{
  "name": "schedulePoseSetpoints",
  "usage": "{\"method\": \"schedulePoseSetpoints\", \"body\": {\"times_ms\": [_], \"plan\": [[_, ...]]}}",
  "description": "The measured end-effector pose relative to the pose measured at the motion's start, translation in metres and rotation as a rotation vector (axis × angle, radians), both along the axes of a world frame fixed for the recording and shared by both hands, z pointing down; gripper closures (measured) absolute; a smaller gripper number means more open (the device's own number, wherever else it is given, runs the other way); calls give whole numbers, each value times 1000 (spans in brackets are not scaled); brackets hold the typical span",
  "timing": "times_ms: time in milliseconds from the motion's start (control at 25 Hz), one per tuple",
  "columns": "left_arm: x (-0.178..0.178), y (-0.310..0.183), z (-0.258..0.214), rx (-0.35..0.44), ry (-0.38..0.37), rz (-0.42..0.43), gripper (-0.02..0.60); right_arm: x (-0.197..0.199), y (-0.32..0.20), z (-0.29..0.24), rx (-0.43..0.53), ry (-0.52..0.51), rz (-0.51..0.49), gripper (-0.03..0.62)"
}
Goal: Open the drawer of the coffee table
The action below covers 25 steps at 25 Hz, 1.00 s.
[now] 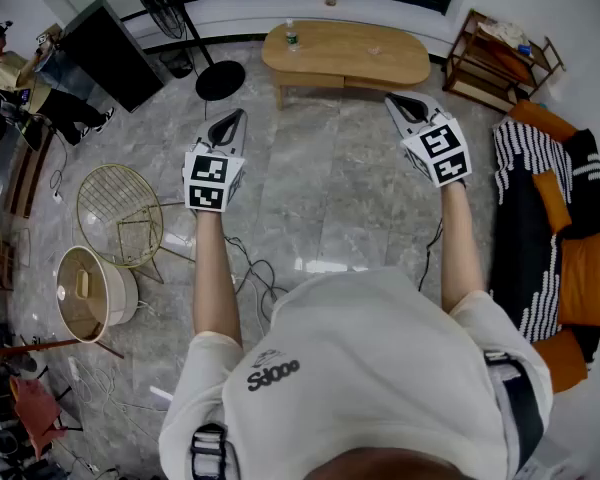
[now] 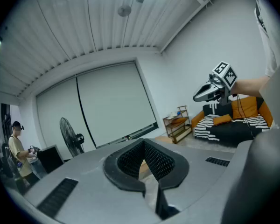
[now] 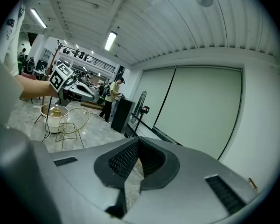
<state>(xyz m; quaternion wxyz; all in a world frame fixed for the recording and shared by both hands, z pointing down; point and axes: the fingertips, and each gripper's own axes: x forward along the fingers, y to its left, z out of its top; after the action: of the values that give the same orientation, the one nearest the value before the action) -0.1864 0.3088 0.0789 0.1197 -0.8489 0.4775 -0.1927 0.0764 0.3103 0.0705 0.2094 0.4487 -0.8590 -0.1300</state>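
Observation:
The coffee table (image 1: 345,53) is a low oval wooden one at the far side of the grey stone floor, with a small bottle (image 1: 292,36) on its top. No drawer front shows from here. I hold both grippers up in the air, well short of the table and pointing toward it. The left gripper (image 1: 238,116) is shut with nothing in it, its black ribbed pads (image 2: 154,160) meeting. The right gripper (image 1: 392,99) is likewise shut and empty, pads (image 3: 123,160) together. A sliver of the table's wood shows between the left gripper's pads.
A standing fan with a round black base (image 1: 220,80) and a black cabinet (image 1: 105,53) stand left of the table. A gold wire chair (image 1: 120,213) and a round stool (image 1: 85,293) sit at my left. A wooden shelf (image 1: 495,58) and an orange-black sofa (image 1: 555,218) line the right. A person (image 1: 20,78) stands far left.

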Motion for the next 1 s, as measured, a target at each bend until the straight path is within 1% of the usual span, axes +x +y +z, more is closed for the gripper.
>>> {"method": "schedulePoseSetpoints", "body": {"times_ms": [200, 360, 480, 560, 640, 720, 840, 1000], "plan": [[-11, 4, 0, 11, 19, -10, 566, -11, 3, 3, 2, 5, -13, 595], [-20, 7, 1, 14, 3, -2, 566, -29, 8, -2, 18, -16, -44, 595], [-27, 13, 3, 8, -9, 18, 566, -41, 13, -1, 32, -4, -36, 595], [-30, 18, 7, 3, -15, 30, 566, -47, 21, 1, 22, -40, -43, 595], [-33, 20, 11, -1, -28, 38, 566, -51, 28, -1, 2, -111, -63, 595], [-36, 19, 13, -6, -33, 40, 566, -55, 31, -3, -12, -154, -70, 595], [-39, 13, 19, -12, -23, 45, 566, -56, 27, -4, -15, -179, -67, 595], [-42, -13, 20, -22, 0, 35, 566, -50, 1, -6, -14, -208, -41, 595]]}}
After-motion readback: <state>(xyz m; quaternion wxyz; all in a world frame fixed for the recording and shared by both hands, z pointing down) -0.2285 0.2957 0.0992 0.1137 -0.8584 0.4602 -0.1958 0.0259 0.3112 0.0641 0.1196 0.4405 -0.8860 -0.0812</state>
